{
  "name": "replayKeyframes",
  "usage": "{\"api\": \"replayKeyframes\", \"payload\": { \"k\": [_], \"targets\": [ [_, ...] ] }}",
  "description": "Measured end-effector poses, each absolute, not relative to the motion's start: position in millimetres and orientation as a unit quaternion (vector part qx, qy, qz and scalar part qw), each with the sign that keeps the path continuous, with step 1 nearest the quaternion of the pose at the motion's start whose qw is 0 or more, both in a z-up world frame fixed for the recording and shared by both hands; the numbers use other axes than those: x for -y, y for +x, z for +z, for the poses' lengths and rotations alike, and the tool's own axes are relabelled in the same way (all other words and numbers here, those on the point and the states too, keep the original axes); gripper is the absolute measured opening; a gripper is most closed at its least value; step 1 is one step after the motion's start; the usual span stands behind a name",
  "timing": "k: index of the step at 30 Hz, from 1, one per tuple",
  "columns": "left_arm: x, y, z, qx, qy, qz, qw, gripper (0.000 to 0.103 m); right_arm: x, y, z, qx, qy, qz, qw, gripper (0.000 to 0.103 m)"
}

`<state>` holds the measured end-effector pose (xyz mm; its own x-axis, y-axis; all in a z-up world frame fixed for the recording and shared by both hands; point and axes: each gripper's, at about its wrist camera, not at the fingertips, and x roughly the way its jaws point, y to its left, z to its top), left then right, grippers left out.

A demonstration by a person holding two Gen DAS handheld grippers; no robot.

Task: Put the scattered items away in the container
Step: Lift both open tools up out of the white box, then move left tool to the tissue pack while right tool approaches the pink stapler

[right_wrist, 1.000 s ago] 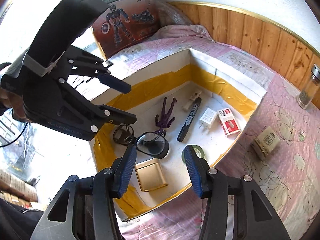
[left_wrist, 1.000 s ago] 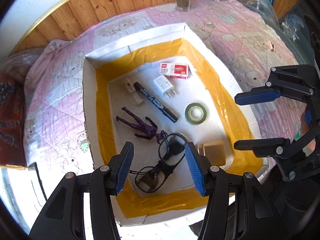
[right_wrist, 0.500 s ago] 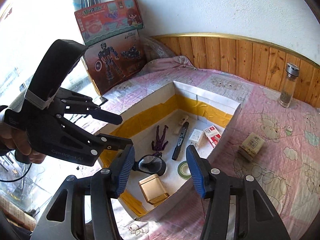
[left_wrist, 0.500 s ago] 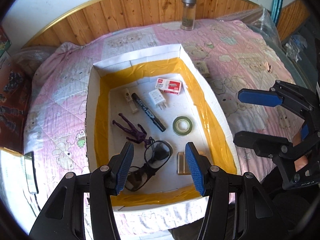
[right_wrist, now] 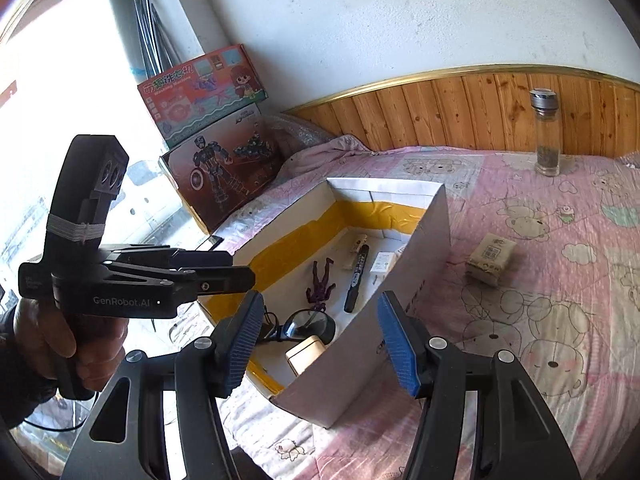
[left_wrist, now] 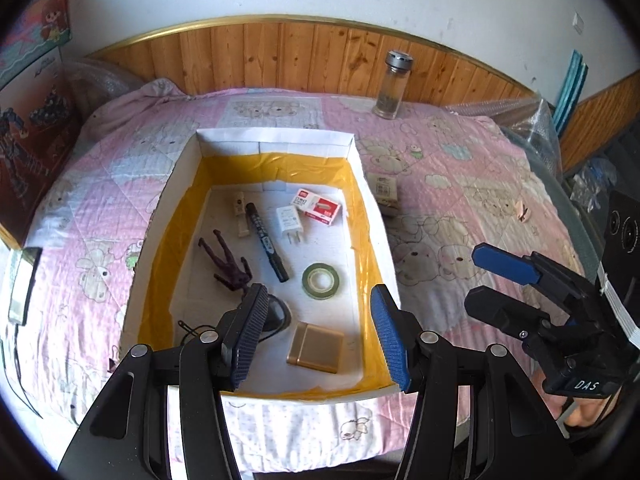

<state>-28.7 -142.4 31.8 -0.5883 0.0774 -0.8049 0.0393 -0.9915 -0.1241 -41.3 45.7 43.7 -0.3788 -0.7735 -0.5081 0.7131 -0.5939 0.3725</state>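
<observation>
A white box (left_wrist: 276,136) lined with yellow tape lies on the pink quilt. It holds a gold tin (left_wrist: 316,348), a green tape roll (left_wrist: 321,280), a black marker (left_wrist: 266,246), a purple figure (left_wrist: 228,266), a white plug (left_wrist: 289,222), a red staple box (left_wrist: 318,206) and glasses (right_wrist: 304,322). A small kraft box (right_wrist: 490,258) lies on the quilt to the right of the white box. My left gripper (left_wrist: 320,332) hangs open over the box's near edge, holding nothing. My right gripper (right_wrist: 320,336) is open and holds nothing at the box's near right corner.
A glass bottle (left_wrist: 392,84) stands by the wooden wall panel at the back. Toy boxes (right_wrist: 208,80) lean at the left. A flat dark device (left_wrist: 24,280) lies at the quilt's left edge. Crumpled plastic wrap (left_wrist: 532,128) sits at the right.
Both grippers have drawn back from the box, so more of the quilt and wall shows. The right gripper's jaws have widened. Nothing was picked up.
</observation>
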Motion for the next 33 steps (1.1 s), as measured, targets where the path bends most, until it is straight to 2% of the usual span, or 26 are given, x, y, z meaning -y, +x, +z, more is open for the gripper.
{"api": "replayKeyframes", "payload": {
  "k": [12, 23, 28, 33],
  "targets": [
    [66.2, -65.0, 10.8, 0.073, -0.479, 0.873, 0.052, 0.056, -152.9, -73.7, 19.1, 0.137, 0.351, -0.856, 0.353, 0.060],
    [1.4, -130.1, -6.8, 0.060, -0.499, 0.860, 0.085, 0.056, -279.8, -135.7, -15.8, 0.259, 0.383, -0.862, 0.209, 0.060],
    [-9.7, -159.3, -19.6, 0.066, -0.512, 0.852, 0.089, 0.056, -350.5, -171.2, -37.5, 0.322, 0.399, -0.849, 0.126, 0.045],
    [-10.9, -189.7, -33.8, 0.070, -0.525, 0.844, 0.083, 0.056, -404.9, -213.4, -63.0, 0.364, 0.406, -0.836, 0.070, 0.044]
  ]
}}
